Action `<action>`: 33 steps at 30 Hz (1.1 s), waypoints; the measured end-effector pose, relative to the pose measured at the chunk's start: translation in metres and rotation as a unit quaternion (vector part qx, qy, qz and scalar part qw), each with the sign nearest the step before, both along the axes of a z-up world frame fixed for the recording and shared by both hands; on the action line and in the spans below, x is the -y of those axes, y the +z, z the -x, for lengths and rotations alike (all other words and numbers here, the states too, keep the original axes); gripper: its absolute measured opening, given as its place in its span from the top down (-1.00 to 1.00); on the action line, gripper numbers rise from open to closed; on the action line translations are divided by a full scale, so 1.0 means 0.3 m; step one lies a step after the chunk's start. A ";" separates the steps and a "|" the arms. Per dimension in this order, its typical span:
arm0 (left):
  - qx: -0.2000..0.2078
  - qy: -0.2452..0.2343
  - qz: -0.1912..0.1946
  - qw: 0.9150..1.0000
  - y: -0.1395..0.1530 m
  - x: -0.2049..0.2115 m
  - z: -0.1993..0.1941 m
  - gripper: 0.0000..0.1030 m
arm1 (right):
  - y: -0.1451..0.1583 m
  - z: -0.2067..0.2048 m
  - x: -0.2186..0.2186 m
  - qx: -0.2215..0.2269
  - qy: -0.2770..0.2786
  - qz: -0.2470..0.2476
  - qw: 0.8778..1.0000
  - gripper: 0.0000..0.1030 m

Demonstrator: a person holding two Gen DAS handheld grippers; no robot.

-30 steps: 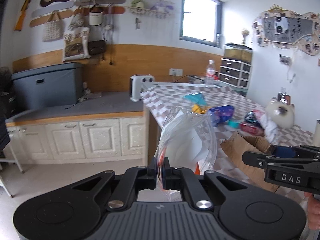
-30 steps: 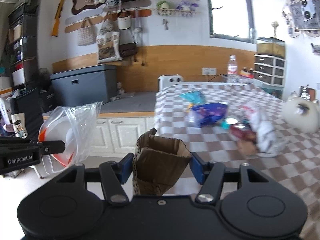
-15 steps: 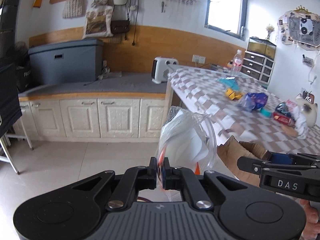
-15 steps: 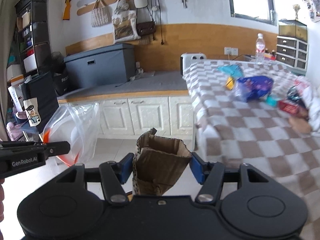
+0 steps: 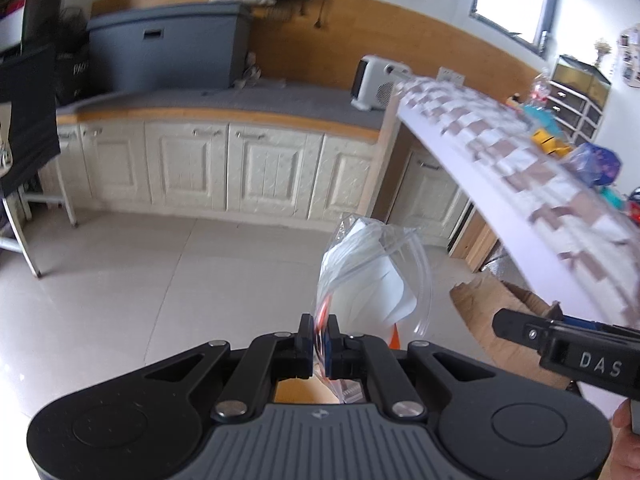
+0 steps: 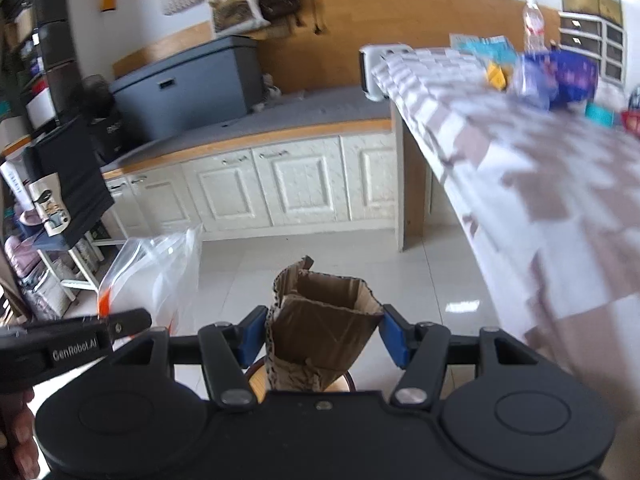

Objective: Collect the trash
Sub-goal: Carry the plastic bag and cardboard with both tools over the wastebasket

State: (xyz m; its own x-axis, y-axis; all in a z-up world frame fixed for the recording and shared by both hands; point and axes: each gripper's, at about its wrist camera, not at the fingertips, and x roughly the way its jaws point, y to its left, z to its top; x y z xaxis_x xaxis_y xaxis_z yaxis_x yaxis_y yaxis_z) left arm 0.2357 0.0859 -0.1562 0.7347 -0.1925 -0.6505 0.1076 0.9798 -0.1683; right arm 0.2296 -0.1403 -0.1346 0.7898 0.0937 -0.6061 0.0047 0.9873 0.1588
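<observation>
My left gripper [image 5: 319, 336] is shut on a clear plastic bag [image 5: 372, 276] with an orange strip and white paper inside; the bag stands up in front of the fingers. The same bag [image 6: 156, 276] shows at the left of the right wrist view, beside the left gripper's finger [image 6: 120, 324]. My right gripper [image 6: 322, 330] is shut on a crumpled brown cardboard piece [image 6: 320, 328], its blue pads pressing both sides. That cardboard [image 5: 504, 320] appears at the right of the left wrist view, over the tiled floor beside the table.
A table with a checked cloth [image 6: 540, 168] rises on the right, carrying a blue bag [image 6: 568, 72], a yellow item and a bottle [image 6: 532, 20]. White cabinets [image 5: 240, 168] with a grey box [image 5: 168, 52] line the back. A round wooden seat [image 6: 256, 380] sits below the right gripper.
Both grippers have dropped from table height to below its edge and tilted down toward the floor. The bag and the cardboard stay gripped.
</observation>
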 end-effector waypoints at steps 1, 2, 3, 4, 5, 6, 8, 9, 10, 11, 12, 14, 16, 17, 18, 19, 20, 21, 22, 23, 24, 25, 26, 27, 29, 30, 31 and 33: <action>-0.005 0.002 0.002 1.000 -0.022 -0.002 -0.018 0.90 | -0.019 -0.017 -0.004 -0.003 -0.005 0.000 1.000 -0.19; -0.012 0.004 0.005 1.000 -0.051 -0.006 -0.037 0.90 | -0.039 -0.033 -0.008 -0.005 -0.011 0.000 1.000 -0.19; -0.016 0.005 0.007 1.000 -0.073 -0.009 -0.049 0.90 | -0.056 -0.047 -0.012 -0.007 -0.015 0.001 1.000 -0.19; -0.023 0.006 0.009 1.000 -0.102 -0.014 -0.062 0.90 | -0.077 -0.061 -0.018 -0.008 -0.019 0.004 1.000 -0.19; -0.028 0.006 0.009 1.000 -0.126 -0.018 -0.071 0.90 | -0.094 -0.070 -0.025 -0.007 -0.023 0.011 1.000 -0.19; -0.033 0.007 0.008 0.999 -0.154 -0.027 -0.084 0.90 | -0.113 -0.081 -0.035 -0.004 -0.024 0.022 0.999 -0.19; -0.044 0.010 0.009 0.999 -0.200 -0.041 -0.111 0.90 | -0.147 -0.106 -0.048 -0.004 -0.020 0.032 0.999 -0.19; -0.052 0.012 0.013 0.998 -0.228 -0.050 -0.128 0.90 | -0.171 -0.124 -0.052 -0.009 -0.018 0.028 0.999 -0.19; -0.059 0.015 0.015 0.998 -0.253 -0.055 -0.142 0.90 | -0.194 -0.146 -0.057 -0.016 -0.018 0.022 0.999 -0.19; -0.064 0.017 0.015 0.998 -0.274 -0.058 -0.157 0.91 | -0.221 -0.167 -0.061 -0.023 -0.016 0.015 0.999 -0.19; -0.069 0.018 0.014 0.997 -0.295 -0.061 -0.171 0.90 | -0.247 -0.182 -0.066 -0.029 -0.015 0.009 0.999 -0.19; -0.082 0.020 0.014 0.996 -0.339 -0.061 -0.200 0.90 | -0.304 -0.215 -0.075 -0.044 -0.008 -0.003 0.999 -0.19; -0.095 0.022 0.016 0.995 -0.385 -0.059 -0.228 0.90 | -0.362 -0.244 -0.078 -0.061 -0.003 -0.019 0.998 -0.19; -0.104 0.024 0.018 0.994 -0.415 -0.059 -0.244 0.91 | -0.399 -0.263 -0.079 -0.075 -0.001 -0.026 0.997 -0.19; -0.111 0.026 0.020 0.993 -0.440 -0.057 -0.255 0.90 | -0.430 -0.280 -0.081 -0.084 0.000 -0.028 0.996 -0.19; -0.120 0.028 0.022 0.992 -0.473 -0.054 -0.270 0.91 | -0.465 -0.296 -0.081 -0.094 0.000 -0.029 0.995 -0.19; -0.127 0.029 0.023 0.991 -0.500 -0.052 -0.281 0.91 | -0.500 -0.311 -0.080 -0.105 0.000 -0.031 0.994 -0.19; -0.138 0.030 0.023 0.990 -0.535 -0.046 -0.294 0.91 | -0.531 -0.327 -0.076 -0.114 -0.001 -0.035 0.993 -0.19; -0.147 0.031 0.024 0.988 -0.562 -0.044 -0.304 0.91 | -0.568 -0.342 -0.071 -0.125 -0.002 -0.040 0.991 -0.19; -0.156 0.033 0.024 0.987 -0.590 -0.043 -0.312 0.91 | -0.598 -0.354 -0.066 -0.135 -0.003 -0.046 0.990 -0.19; -0.163 0.035 0.025 0.986 -0.613 -0.040 -0.320 0.91 | -0.634 -0.368 -0.063 -0.146 -0.004 -0.052 0.988 -0.19; -0.173 0.038 0.025 0.984 -0.642 -0.039 -0.331 0.91 | -0.664 -0.381 -0.063 -0.154 -0.005 -0.056 0.987 -0.19; -0.181 0.042 0.024 0.982 -0.670 -0.038 -0.343 0.90 | -0.700 -0.394 -0.062 -0.163 -0.006 -0.060 0.985 -0.19; -0.188 0.047 0.024 0.981 -0.692 -0.038 -0.349 0.91 | -0.731 -0.405 -0.063 -0.171 -0.008 -0.063 0.983 -0.19; -0.205 0.059 0.024 0.977 -0.745 -0.043 -0.369 0.91 | -0.791 -0.426 -0.067 -0.188 -0.011 -0.072 0.979 -0.19; -0.212 0.065 0.025 0.975 -0.767 -0.046 -0.378 0.91 | -0.821 -0.436 -0.070 -0.197 -0.013 -0.077 0.977 -0.19; -0.219 0.070 0.026 0.973 -0.788 -0.051 -0.386 0.91 | -0.850 -0.445 -0.073 -0.205 -0.016 -0.081 0.975 -0.19; -0.231 0.080 0.029 0.969 -0.828 -0.063 -0.398 0.90 | -0.902 -0.461 -0.076 -0.217 -0.019 -0.085 0.972 -0.20</action>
